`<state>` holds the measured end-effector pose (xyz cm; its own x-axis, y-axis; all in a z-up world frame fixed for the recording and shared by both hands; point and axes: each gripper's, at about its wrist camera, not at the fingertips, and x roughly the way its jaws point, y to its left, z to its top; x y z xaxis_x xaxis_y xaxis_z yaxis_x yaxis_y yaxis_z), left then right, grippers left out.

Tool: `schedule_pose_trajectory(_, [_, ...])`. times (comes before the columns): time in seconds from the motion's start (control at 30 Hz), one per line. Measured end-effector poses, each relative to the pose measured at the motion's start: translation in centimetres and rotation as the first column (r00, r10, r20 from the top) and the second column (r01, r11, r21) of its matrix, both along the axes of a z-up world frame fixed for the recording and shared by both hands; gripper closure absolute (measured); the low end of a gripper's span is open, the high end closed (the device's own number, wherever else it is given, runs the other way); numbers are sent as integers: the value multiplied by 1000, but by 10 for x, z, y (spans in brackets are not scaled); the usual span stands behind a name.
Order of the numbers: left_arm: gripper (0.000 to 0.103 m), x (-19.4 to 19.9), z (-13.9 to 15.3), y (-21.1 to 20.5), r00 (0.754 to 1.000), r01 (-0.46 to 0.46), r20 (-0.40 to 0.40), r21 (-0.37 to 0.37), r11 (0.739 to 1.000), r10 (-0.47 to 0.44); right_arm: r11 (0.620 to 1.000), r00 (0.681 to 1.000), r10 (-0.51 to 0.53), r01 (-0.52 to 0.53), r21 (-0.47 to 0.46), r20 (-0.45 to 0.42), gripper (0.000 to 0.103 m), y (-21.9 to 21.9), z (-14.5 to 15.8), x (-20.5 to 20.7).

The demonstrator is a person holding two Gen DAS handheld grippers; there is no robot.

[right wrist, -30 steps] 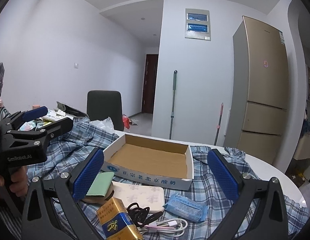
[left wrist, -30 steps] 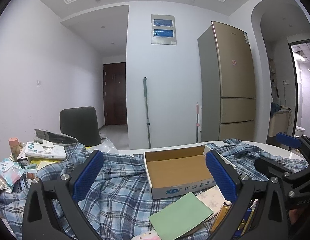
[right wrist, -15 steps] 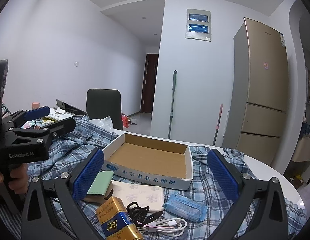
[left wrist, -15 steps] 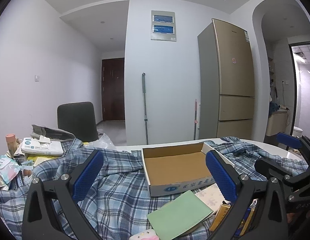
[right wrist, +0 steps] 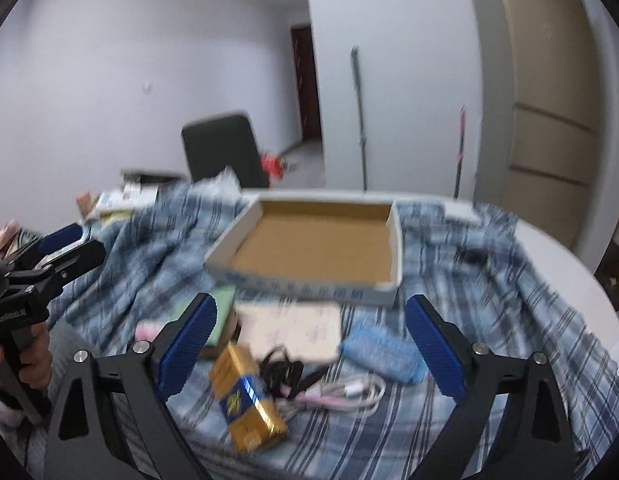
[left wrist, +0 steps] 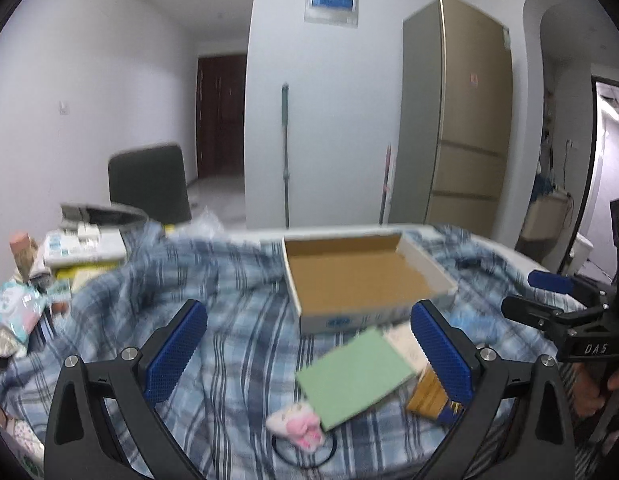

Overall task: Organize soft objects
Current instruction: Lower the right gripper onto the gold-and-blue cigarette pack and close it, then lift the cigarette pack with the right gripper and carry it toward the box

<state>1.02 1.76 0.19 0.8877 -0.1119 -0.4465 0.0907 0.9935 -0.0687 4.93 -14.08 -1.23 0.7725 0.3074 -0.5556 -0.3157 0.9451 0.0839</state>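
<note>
My white round table (right wrist: 565, 256) carries a rumpled blue plaid cloth (left wrist: 229, 344); a pile of packets (left wrist: 81, 248) crowds its left edge.

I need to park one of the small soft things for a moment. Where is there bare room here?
The cardboard box is bare inside. Plaid cloth left of it lies free. Crowded: box front, with green pad, gold pack, cables, blue tissue pack.
</note>
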Motion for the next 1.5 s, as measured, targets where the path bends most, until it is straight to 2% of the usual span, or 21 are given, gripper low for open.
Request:
schedule_pose_trajectory(0.03, [0,1,-6,2,1000,8,-25,-7,1000,-8,1000,1000,16,-16,-24,-26,17,4,-5,-1])
schedule_pose_trajectory(0.17, [0,2,-22,6,999,13,-49,-7,1000,-13,988,988,91,-105,-110,-121,24,18,-27,-8])
schedule_pose_trajectory(0.3, [0,3,-25,5,998,40,-55,-27,999,-42,978,963,153,-179,-102,-223,32,28,-47,-6])
schedule_pose_trajectory(0.37, [0,1,-24,4,998,42,-41,-24,999,-43,974,953,171,-202,-102,-250,40,33,-53,-6])
schedule_pose_trajectory(0.43, [0,1,-24,4,998,43,-39,-24,999,-44,970,945,188,-221,-98,-269,53,37,-56,-5])
schedule_pose_trajectory(0.57, [0,2,-26,4,998,42,-43,-26,999,-43,965,937,187,-232,-124,-296,60,43,-61,-4])
schedule_pose_trajectory(0.67, [0,1,-26,4,998,39,-40,-23,999,-40,963,943,162,-216,-164,-290,60,45,-62,-4])
schedule_pose_trajectory(0.73, [0,1,-26,4,998,41,-39,-23,999,-42,961,958,122,-180,-212,-258,42,46,-60,-7])
schedule_pose_trajectory(0.83, [0,0,-27,4,998,44,-34,-18,999,-44,954,964,139,-191,-231,-225,40,48,-54,-13])
schedule_pose_trajectory(0.93, [0,-1,-26,4,999,39,-30,-16,999,-39,912,970,156,-213,-351,-184,40,64,-53,-22])
schedule_pose_trajectory(1.07, [0,-2,-25,8,999,20,-27,-27,999,-21,810,977,193,-211,-547,-91,40,92,-58,-40])
schedule_pose_trajectory(1.2, [0,-1,-25,12,999,2,-33,-43,999,-4,705,973,223,-204,-679,-62,40,110,-74,-46])
schedule_pose_trajectory(1.37, [0,1,-26,16,999,-4,-44,-56,998,1,657,969,234,-219,-721,-81,41,117,-86,-47])
schedule_pose_trajectory(1.4, [0,1,-26,15,999,-3,-45,-55,998,0,657,969,233,-215,-723,-76,50,118,-86,-47])
schedule_pose_trajectory(1.5, [0,1,-26,14,999,1,-45,-52,999,-3,669,973,224,-193,-718,-53,52,117,-82,-48])
